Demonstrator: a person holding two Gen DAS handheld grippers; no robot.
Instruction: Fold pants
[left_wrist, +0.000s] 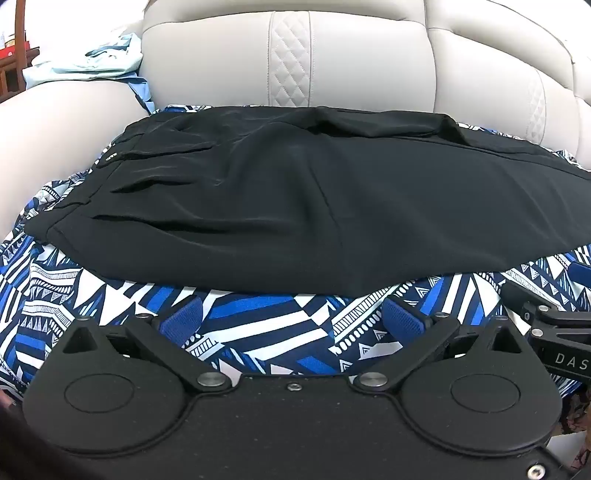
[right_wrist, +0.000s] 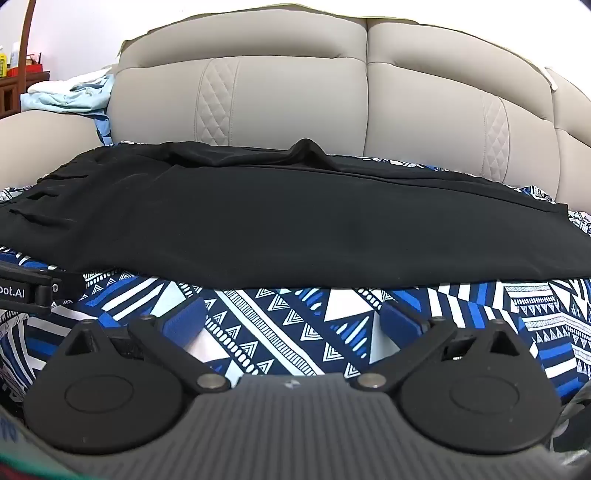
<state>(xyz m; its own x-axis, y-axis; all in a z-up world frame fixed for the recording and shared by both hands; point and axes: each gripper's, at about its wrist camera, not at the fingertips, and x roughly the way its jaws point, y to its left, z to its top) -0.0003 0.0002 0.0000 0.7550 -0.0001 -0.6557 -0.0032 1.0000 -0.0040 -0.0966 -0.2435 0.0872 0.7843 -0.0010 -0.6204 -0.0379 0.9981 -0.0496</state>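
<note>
Black pants (left_wrist: 288, 206) lie flat on a blue and white patterned cloth (left_wrist: 258, 328) on the sofa seat, folded lengthwise, waistband at the left, legs running right. They also show in the right wrist view (right_wrist: 295, 229). My left gripper (left_wrist: 293, 317) is open and empty, just in front of the pants' near edge. My right gripper (right_wrist: 293, 317) is open and empty, also just short of the near edge. The right gripper's body shows at the right edge of the left wrist view (left_wrist: 554, 325).
A beige leather sofa backrest (right_wrist: 332, 103) rises right behind the pants. Light blue clothes (right_wrist: 70, 96) lie on the left armrest. Wooden furniture (right_wrist: 14, 85) stands at the far left.
</note>
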